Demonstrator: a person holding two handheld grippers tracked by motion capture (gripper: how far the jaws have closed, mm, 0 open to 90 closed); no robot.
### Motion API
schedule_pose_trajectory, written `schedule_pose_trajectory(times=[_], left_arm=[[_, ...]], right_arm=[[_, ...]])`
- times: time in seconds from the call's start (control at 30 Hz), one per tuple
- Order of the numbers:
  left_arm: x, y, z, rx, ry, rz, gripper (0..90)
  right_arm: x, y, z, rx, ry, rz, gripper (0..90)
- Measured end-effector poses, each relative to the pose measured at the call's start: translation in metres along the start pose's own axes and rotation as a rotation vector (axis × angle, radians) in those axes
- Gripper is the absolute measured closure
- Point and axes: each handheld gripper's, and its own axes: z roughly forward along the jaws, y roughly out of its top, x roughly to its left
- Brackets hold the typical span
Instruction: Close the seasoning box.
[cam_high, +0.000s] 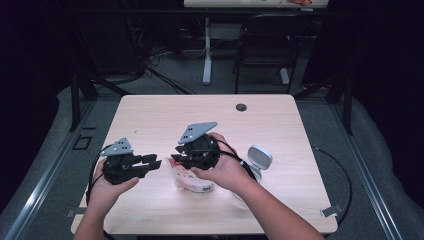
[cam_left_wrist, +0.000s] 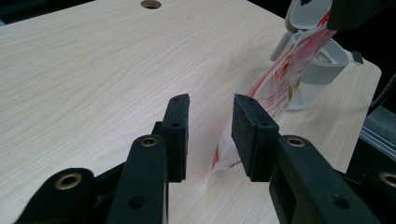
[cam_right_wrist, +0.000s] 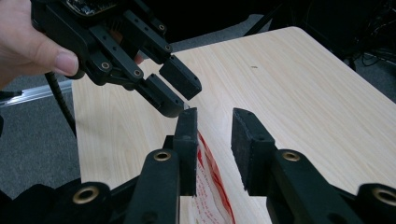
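pouch position: pouch (cam_high: 192, 178) on table (cam_high: 150, 115) mid-front, under right gripper (cam_high: 176, 155), just right of left gripper (cam_high: 155, 161)
right gripper: jaws parted, pouch top edge between them, grip unclear
left gripper: jaws parted, empty
pouch look: clear plastic, red-white print, crumpled
room: white container (cam_high: 259, 159) right; far tabletop bare

Black grippers (cam_high: 152, 162), brass-ringed screw holes, grey three-cornered plates (cam_high: 197, 131), trailing black cables (cam_high: 92, 175)
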Motion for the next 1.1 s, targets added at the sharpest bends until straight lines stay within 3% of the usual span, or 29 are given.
schedule_pose_trajectory(times=[0.53,1.1], left_arm=[[0.003,-0.002,0.000,0.005,0.008,-0.010,66.8],[0.004,-0.003,0.002,0.007,0.010,-0.013,66.7]], right_arm=[[0.004,-0.002,0.010,0.046,0.003,-0.033,71.4],[0.004,-0.001,0.018,0.124,0.002,-0.045,77.0]])
